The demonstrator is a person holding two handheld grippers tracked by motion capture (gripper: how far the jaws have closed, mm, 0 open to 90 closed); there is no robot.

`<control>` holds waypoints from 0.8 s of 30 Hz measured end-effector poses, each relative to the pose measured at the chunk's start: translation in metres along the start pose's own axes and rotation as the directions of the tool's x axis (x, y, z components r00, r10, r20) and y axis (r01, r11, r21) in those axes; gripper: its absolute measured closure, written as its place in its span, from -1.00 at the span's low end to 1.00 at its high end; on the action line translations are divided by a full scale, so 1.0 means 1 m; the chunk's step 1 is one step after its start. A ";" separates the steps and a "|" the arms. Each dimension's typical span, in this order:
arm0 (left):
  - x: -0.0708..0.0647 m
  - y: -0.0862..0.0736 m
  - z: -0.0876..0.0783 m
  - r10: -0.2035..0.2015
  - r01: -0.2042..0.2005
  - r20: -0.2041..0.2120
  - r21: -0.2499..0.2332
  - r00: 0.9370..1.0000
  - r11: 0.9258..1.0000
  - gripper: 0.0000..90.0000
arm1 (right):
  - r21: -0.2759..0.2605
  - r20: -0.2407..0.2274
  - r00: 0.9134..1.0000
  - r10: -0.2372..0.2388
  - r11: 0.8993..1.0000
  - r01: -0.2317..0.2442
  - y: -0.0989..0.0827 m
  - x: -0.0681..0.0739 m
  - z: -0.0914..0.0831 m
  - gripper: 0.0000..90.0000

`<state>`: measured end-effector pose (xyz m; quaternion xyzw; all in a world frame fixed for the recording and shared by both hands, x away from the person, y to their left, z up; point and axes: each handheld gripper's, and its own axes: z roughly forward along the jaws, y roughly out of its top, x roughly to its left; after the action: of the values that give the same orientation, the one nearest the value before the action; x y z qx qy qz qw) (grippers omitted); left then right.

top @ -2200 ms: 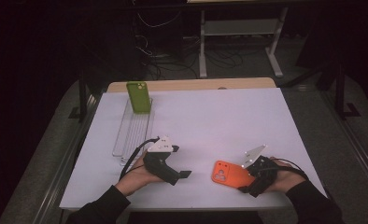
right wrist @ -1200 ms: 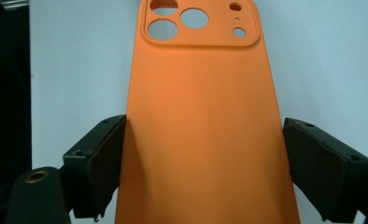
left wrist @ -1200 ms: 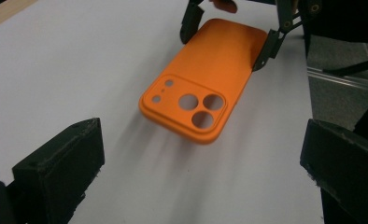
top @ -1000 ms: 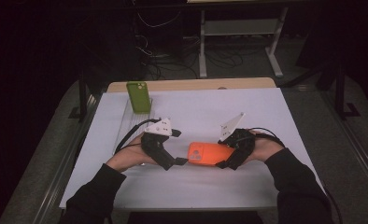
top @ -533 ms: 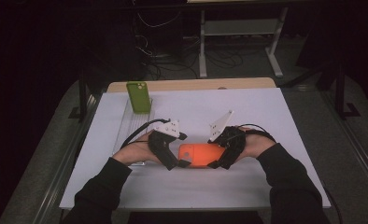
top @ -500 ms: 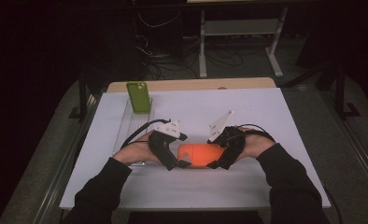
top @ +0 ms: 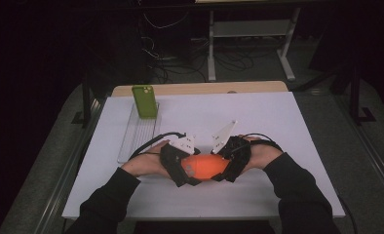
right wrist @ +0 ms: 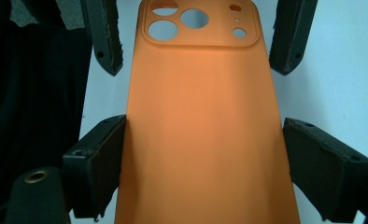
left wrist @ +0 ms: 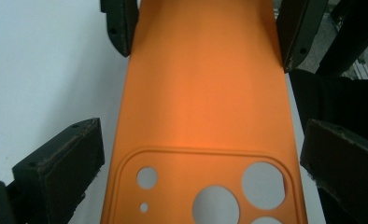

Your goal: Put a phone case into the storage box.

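An orange phone case (top: 205,167) with camera cut-outs hangs just above the white table (top: 278,122), near its front edge. My right gripper (top: 224,168) is shut on its plain end, and in the right gripper view (right wrist: 203,128) both pads press the case (right wrist: 201,116) at its long edges. My left gripper (top: 187,170) faces it from the left. Its jaws (left wrist: 201,135) stand open around the camera end of the case (left wrist: 205,93), with a thin gap on each side.
A green phone case (top: 145,101) stands upright at the far end of a clear tray (top: 136,136) on the left of the table. Cables trail from both grippers. A wooden strip (top: 204,88) borders the far edge; dark floor lies beyond.
The right gripper has carried the orange case leftward to the middle. The left gripper has come in towards it, and its jaws now straddle the case's camera end.
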<state>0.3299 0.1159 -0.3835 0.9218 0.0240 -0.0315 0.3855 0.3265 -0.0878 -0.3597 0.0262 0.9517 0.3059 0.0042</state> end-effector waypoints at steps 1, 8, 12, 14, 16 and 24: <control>-0.001 0.000 0.001 -0.004 0.004 0.001 0.005 1.000 1.000 -1.00 | 0.002 -0.002 1.000 -0.001 1.000 0.001 0.000 0.000 0.000 -0.66; -0.002 -0.001 0.001 0.007 -0.007 -0.002 0.031 1.000 1.000 -0.88 | -0.026 0.003 0.999 -0.035 0.999 0.035 0.001 -0.002 0.000 -0.66; -0.001 -0.001 0.001 0.019 -0.018 -0.015 0.041 1.000 0.999 -0.79 | -0.033 0.002 0.999 -0.033 0.999 0.033 0.001 -0.001 0.000 -0.66; 0.000 -0.001 0.000 0.032 -0.031 -0.019 0.050 0.999 0.998 -0.72 | -0.036 0.004 0.999 -0.032 0.999 0.032 0.001 -0.001 -0.001 -0.66; -0.001 -0.001 0.000 0.029 -0.029 -0.017 0.046 0.999 0.999 -0.70 | -0.035 0.003 0.999 -0.031 0.999 0.032 0.001 -0.001 -0.001 -0.66; -0.001 -0.002 0.002 0.007 -0.008 0.003 0.055 1.000 0.998 -0.66 | -0.026 -0.013 0.999 -0.036 0.999 0.036 0.000 -0.003 0.003 -0.67</control>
<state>0.3287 0.1162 -0.3863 0.9321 0.0191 -0.0320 0.3602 0.3294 -0.0861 -0.3614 0.0069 0.9481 0.3180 0.0035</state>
